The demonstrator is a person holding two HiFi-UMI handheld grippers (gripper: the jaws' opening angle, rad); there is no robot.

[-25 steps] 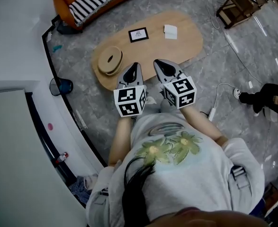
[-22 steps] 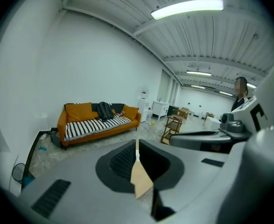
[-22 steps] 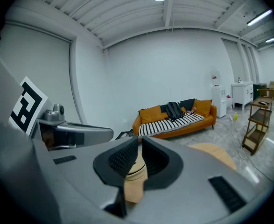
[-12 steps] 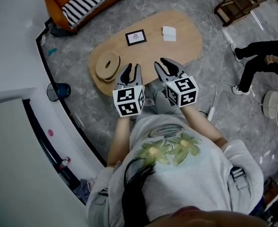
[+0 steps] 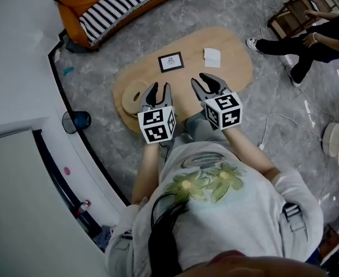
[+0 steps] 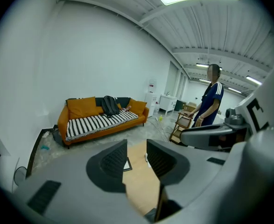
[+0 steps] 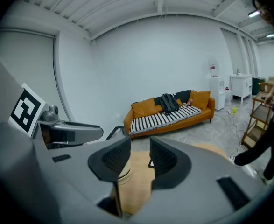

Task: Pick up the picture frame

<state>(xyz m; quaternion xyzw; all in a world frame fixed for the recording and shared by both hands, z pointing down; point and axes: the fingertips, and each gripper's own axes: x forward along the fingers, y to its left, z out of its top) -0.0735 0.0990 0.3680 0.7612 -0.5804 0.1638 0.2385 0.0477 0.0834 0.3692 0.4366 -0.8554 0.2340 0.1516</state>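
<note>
A small black picture frame (image 5: 171, 62) lies flat on the far half of the oval wooden table (image 5: 238, 74). Held side by side over the table's near edge, my left gripper (image 5: 157, 92) and right gripper (image 5: 211, 86) both point at it from short of it. Their jaws have just been opening and stand open with nothing between them. In the left gripper view the frame (image 6: 126, 165) shows as a sliver past the left gripper (image 6: 137, 160). In the right gripper view the frame (image 7: 151, 163) shows between the fingers of the right gripper (image 7: 140, 158).
A white card (image 5: 212, 55) lies right of the frame. A round wooden ring stack (image 5: 131, 94) sits at the table's left end. An orange sofa (image 5: 117, 4) stands beyond. A person (image 5: 296, 45) stands by a wooden rack (image 5: 299, 7) at the right. A dark bin (image 5: 77, 121) sits left.
Both grippers have moved forward over the table's near edge and their jaws have gone from shut to open. The person at the right has walked farther back.
</note>
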